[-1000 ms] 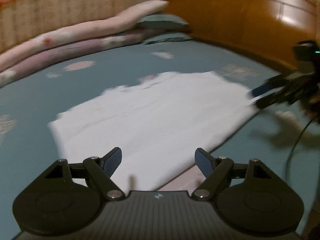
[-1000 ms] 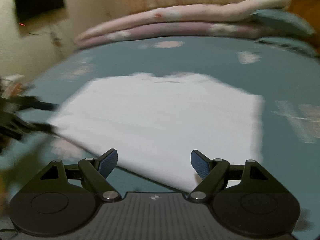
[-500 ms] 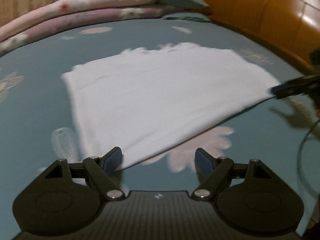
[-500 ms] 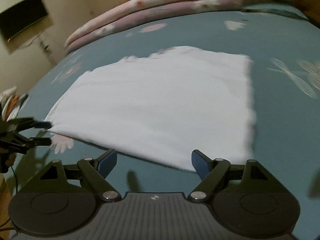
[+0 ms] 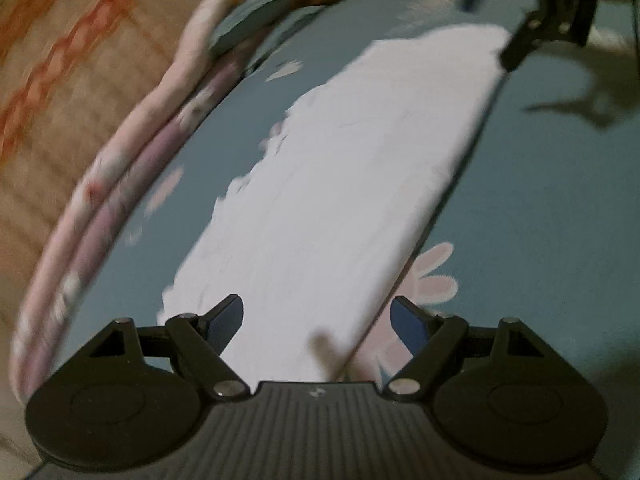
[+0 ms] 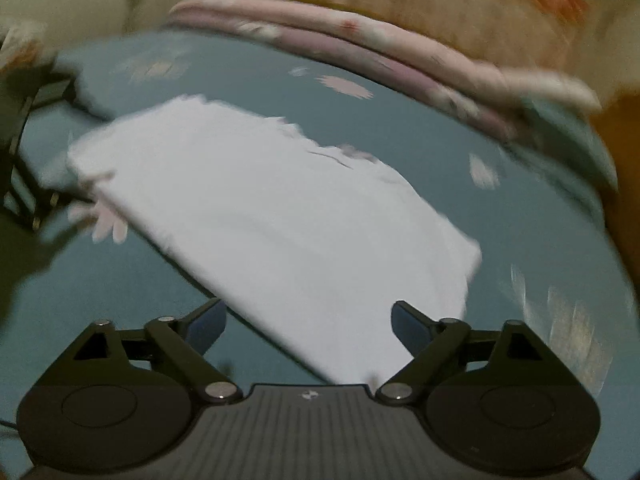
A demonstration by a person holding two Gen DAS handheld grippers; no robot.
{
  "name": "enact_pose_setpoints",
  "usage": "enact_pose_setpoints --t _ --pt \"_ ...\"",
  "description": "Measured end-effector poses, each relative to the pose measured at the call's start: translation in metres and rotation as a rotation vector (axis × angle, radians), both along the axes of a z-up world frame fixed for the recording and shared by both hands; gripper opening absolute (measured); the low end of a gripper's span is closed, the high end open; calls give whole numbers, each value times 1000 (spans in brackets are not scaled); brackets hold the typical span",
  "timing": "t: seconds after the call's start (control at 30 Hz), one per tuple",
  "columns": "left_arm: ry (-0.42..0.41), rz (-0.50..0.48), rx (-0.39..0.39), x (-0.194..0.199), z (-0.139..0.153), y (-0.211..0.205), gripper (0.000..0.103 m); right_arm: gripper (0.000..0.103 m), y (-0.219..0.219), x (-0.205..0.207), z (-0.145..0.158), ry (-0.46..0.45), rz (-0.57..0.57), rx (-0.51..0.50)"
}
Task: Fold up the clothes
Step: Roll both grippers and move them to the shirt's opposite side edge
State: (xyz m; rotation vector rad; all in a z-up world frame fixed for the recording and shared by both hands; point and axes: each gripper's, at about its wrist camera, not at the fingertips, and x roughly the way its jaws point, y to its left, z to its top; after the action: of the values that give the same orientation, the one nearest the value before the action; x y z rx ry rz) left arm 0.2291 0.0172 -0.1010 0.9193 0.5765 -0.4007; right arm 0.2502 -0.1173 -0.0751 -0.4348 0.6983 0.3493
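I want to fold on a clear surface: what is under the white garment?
The white garment lies flat on a teal bedsheet with pink flowers; one flower pokes out at its edge. Whatever else lies beneath is covered.

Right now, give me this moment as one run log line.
left gripper: open, over white garment corner | right gripper: opening, over other corner | garment flat on bed

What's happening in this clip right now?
A person is folding a white garment spread flat on a teal bedsheet with a flower print. Each hand holds a pair of tongs, one at each near corner of the cloth. The left tongs are open, with the garment's corner lying between the fingers but not pinched. The right tongs are opening over the other corner, also gripping nothing. Both views are blurred. Rolled pink bedding lies along the far side.
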Motion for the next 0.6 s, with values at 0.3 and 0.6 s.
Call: enact_pose_setpoints --t 0.3,0.6 --pt "-55 -113 154 7 -22 -24 87 99 71 -1 -43 -115 246 -399" --pt "-143 -176 228 23 -32 -39 93 103 93 25 -45 -188 247 -428"
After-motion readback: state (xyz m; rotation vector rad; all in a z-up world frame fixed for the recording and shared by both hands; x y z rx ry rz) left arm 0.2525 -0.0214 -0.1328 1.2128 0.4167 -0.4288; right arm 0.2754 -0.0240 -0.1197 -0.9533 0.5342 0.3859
